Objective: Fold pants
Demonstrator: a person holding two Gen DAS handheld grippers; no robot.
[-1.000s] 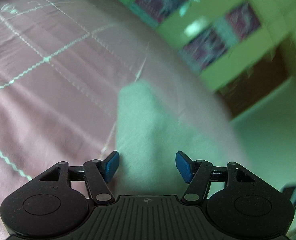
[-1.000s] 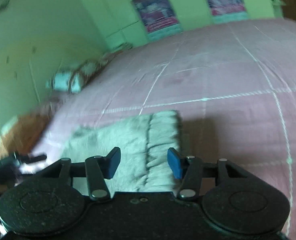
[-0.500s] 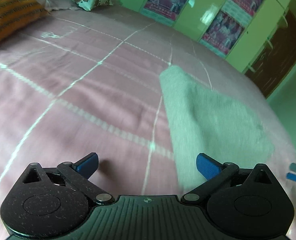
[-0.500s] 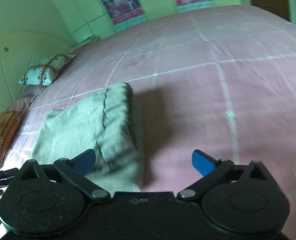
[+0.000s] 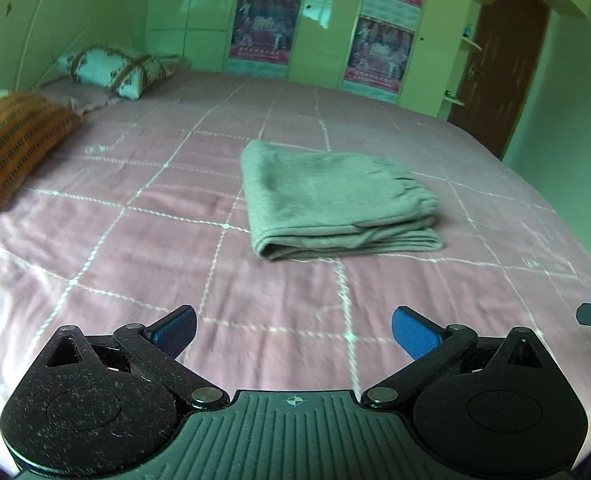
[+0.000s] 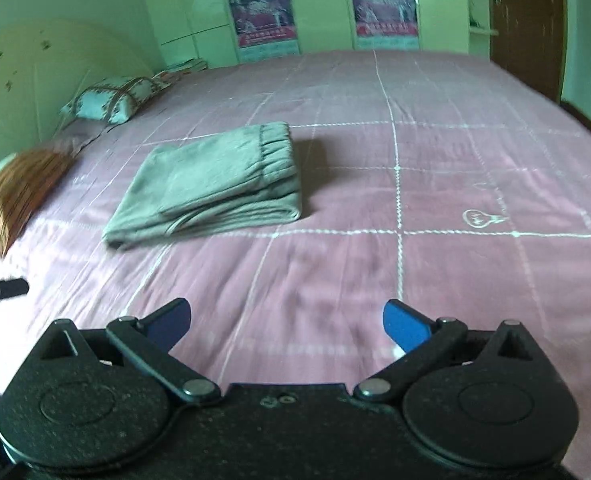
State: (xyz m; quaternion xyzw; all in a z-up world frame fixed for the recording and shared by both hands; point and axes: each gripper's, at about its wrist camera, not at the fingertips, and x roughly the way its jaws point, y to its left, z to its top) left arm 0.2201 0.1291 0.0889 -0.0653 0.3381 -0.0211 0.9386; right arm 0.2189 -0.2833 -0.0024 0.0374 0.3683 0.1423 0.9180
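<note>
1. The left hand-held gripper (image 5: pixel 293 330) hangs released, its blue pads spread wide and holding nothing, above the pink quilted bedspread with white stitched grid lines (image 5: pixel 143 216). The grey-green soft fabric pants (image 5: pixel 335 200) lie ahead of it and slightly to its right, well apart from its fingertips.

2. The pants sit as a compact folded rectangle of several stacked layers, the gathered elastic waistband on top at the side nearer the right hand-held gripper. Folding looks finished; the step in hand is pulling away from the bundle.

3. The right hand-held gripper (image 6: pixel 285 326) is likewise released and empty over the bedspread, with the pants (image 6: pixel 215 180) ahead and to its left, well apart.

4. Next, I judge, little is called for beyond keeping both tools clear so the stack stays undisturbed; at most a light press to flatten the top layer.

5. Against half a second ago, both cameras have backed off and levelled: the bundle was just beside the fingertips, and is now farther ahead and whole in view. A second ago both pairs of pads stood narrower, close over the cloth.
</note>
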